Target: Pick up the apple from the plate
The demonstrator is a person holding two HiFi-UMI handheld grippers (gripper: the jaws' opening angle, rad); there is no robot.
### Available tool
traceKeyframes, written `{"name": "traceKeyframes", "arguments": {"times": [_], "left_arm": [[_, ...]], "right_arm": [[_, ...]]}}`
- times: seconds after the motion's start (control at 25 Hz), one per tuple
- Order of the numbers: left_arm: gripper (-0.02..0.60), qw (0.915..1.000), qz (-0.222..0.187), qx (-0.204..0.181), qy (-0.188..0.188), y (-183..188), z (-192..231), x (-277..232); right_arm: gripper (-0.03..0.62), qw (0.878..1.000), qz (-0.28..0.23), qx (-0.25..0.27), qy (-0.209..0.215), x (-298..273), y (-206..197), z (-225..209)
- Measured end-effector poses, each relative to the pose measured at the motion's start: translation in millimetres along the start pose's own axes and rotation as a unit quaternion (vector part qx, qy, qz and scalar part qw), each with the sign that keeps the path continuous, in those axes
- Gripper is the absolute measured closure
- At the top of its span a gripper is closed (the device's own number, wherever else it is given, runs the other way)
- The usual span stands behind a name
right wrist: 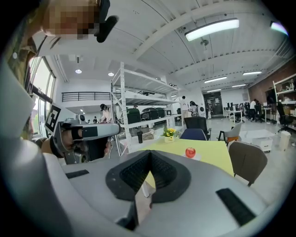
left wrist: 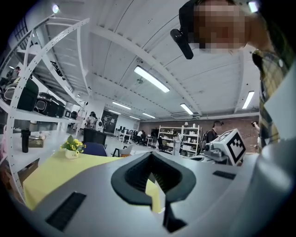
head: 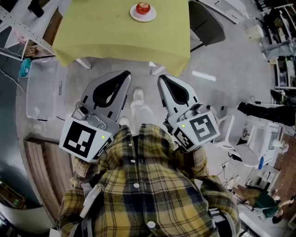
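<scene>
A red apple (head: 143, 8) sits on a small white plate (head: 143, 15) at the far side of a yellow-clothed table (head: 111, 37), well ahead of both grippers. My left gripper (head: 126, 75) and right gripper (head: 161, 79) are held side by side over the floor, short of the table's near edge, both shut with nothing between their jaws. In the right gripper view the apple (right wrist: 190, 152) shows beyond the closed right gripper (right wrist: 150, 156), right of centre on the table (right wrist: 208, 155). The left gripper view shows its shut gripper (left wrist: 151, 155) and the table (left wrist: 55, 173), but not the apple.
A clear plastic box (head: 41, 88) stands on the floor at the left. A grey chair (head: 206, 21) is at the table's right side, a white chair (head: 245, 143) further right. A vase of yellow flowers (right wrist: 169, 134) stands at the table's far end. Shelving (right wrist: 138, 106) is behind.
</scene>
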State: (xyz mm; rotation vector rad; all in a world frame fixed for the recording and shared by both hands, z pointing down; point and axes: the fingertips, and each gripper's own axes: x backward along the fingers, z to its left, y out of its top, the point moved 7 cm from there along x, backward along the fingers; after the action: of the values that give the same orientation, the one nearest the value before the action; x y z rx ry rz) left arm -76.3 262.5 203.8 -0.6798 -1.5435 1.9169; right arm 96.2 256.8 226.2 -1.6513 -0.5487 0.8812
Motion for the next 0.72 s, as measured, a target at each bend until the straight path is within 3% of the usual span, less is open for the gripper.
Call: {"name": "traceKeyframes", "arguments": {"times": [0.48,0.72], "left_arm": [[0.575,0.9996,-0.018,-0.006,0.022,29,51,-116],[0.575,0.9990,-0.025,-0.006,0.037,27,62,-152]], "right_arm": [[0.597,0.999,0.000,0.019,0.031,-71,43,-105],[0.597,0.999,0.001,0.023,0.047,-89,46,-144]]}}
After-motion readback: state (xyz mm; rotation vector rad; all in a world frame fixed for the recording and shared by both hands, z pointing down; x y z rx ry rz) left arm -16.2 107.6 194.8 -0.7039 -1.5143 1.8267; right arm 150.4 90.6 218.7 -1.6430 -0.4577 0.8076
